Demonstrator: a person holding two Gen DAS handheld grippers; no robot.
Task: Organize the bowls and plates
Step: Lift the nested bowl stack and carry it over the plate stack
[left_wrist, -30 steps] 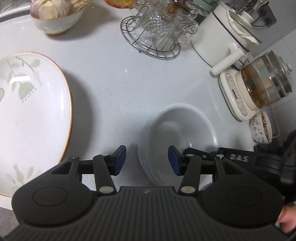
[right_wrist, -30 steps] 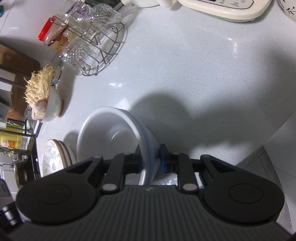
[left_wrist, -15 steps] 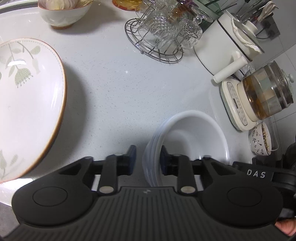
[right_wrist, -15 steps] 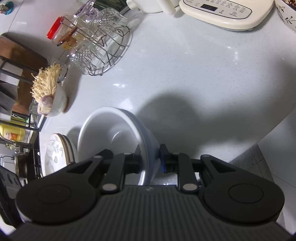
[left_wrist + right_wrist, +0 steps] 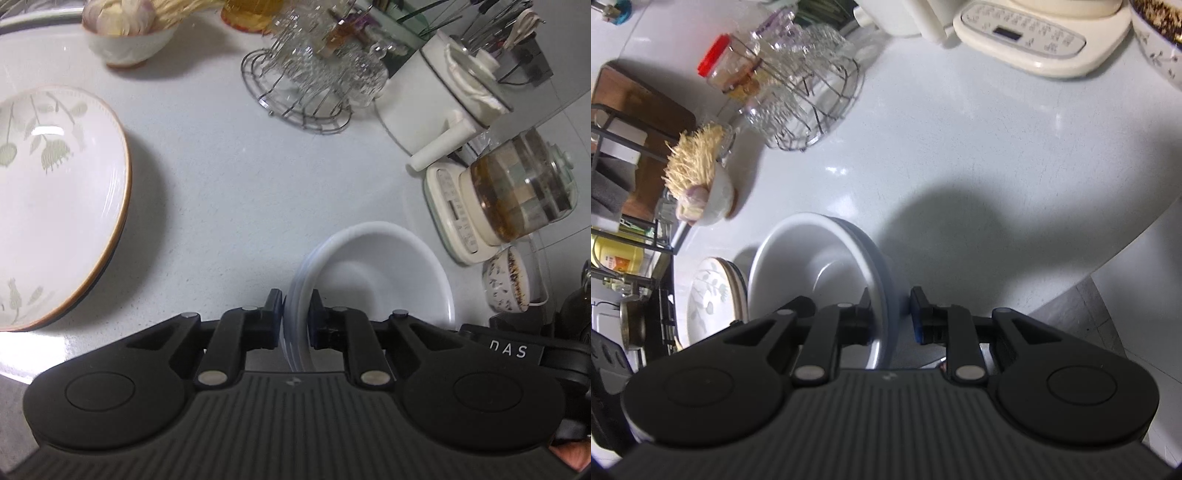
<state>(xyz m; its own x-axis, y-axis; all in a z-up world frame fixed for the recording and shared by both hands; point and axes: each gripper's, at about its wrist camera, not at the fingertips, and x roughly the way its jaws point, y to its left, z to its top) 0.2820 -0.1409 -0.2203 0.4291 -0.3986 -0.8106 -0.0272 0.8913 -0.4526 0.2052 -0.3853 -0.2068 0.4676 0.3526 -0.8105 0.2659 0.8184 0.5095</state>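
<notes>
A stack of white bowls [image 5: 376, 269] is held above the white counter, one gripper on each side. My left gripper [image 5: 296, 314] is shut on the stack's left rim. The same stack shows in the right wrist view [image 5: 820, 266], where my right gripper [image 5: 891, 314] straddles the right rim; its right pad stands slightly off the bowl's outer wall. A large white plate with a leaf pattern and brown rim [image 5: 55, 199] lies on the counter at the left, and it also shows in the right wrist view [image 5: 709, 295].
A wire rack of glasses [image 5: 314, 81], a white pot [image 5: 439, 99], a glass kettle on its base [image 5: 517, 192] and a patterned bowl [image 5: 506, 280] stand at the back and right. A bowl of garlic [image 5: 125, 33] stands at the back left. The counter edge [image 5: 1126, 254] curves at the right.
My left gripper has closed from wide open onto the stack's left rim. My right gripper's jaws have spread slightly. The stack has risen off the counter.
</notes>
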